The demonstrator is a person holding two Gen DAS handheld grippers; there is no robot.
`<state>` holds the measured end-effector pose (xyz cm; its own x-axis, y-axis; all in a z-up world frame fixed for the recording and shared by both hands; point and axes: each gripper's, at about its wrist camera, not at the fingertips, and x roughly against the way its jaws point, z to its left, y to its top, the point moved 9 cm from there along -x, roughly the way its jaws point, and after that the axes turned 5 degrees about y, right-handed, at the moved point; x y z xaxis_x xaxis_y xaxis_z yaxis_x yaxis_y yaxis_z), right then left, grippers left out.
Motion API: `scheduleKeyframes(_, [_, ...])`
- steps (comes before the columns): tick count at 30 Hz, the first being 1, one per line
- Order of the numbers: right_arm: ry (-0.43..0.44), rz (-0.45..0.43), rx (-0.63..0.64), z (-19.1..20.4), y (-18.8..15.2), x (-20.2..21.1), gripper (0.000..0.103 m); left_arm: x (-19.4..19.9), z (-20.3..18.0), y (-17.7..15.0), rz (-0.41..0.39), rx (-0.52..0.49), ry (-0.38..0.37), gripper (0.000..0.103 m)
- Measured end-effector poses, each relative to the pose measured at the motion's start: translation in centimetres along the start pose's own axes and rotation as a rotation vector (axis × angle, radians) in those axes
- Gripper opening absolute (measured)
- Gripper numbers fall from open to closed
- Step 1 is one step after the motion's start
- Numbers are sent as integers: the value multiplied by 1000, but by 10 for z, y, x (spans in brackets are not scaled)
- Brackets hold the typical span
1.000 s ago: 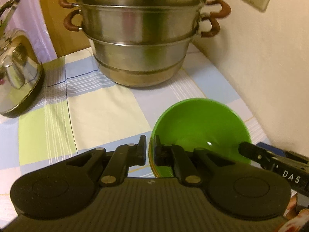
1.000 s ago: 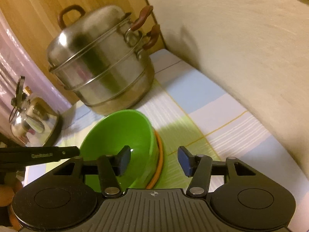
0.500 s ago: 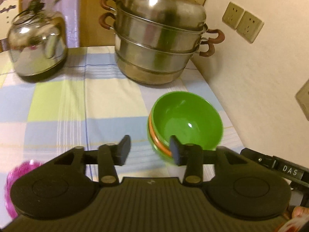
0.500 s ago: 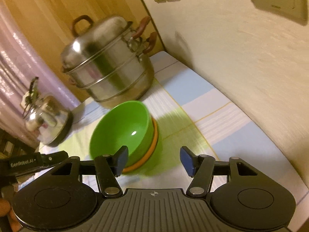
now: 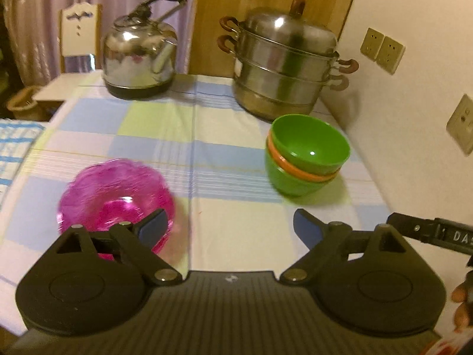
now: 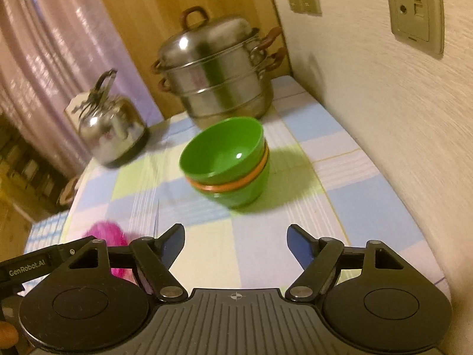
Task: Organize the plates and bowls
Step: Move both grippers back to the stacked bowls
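**Bowl stack near wall, both tongs wide and empty**

Left tongs [image 5: 226, 226]: spread wide, nothing between the pads. Right tongs [image 6: 235, 241]: likewise spread wide, holding nothing.

Green bowl stack [image 5: 306, 155]: three nested bowls, green over orange over green, mouths up, resting on the checked tablecloth [image 5: 183, 136] of the counter near the wall. The top green bowl [image 6: 223, 151] sits tilted in the nest, its rim higher on the side toward the steamer pot [image 5: 283, 68]. Round forms, so no long axis to record. Stack stands just in front of the steamer pot, apart from it and from both my tongs.

Pink glass bowl [image 5: 115, 195]: mouth up, scalloped rim, on the counter just ahead of my left tongs' left finger, which partly covers it.

View differences: left wrist shows the pink bowl nearly whole, plus a chair [image 5: 78, 38] behind the kettle [image 5: 139, 56]. Right wrist shows only a blurred pink edge [image 6: 108, 236] behind the other tool's arm.
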<state>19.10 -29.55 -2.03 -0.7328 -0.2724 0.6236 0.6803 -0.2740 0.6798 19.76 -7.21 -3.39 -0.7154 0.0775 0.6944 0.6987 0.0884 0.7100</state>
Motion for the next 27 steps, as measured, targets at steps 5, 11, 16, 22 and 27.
scheduleKeyframes(5, [11, 29, 53, 1, -16, 11, 77, 19, 5, -1, -35, 23, 46, 91])
scheduleKeyframes(11, [38, 57, 60, -5, -23, 6, 78, 34, 14, 4, -84, 64, 98, 93])
scheduleKeyframes(16, [37, 58, 17, -11, -25, 4, 78, 28, 21, -5, -67, 82, 114, 93])
scheduleKeyframes(22, [10, 43, -23, -9, -29, 2, 78, 21, 27, -17, -52, 31, 92, 93])
scheduleKeyframes(27, [-39, 18, -73, -8, -27, 5, 78, 16, 28, -13, -38, -28, 19, 93])
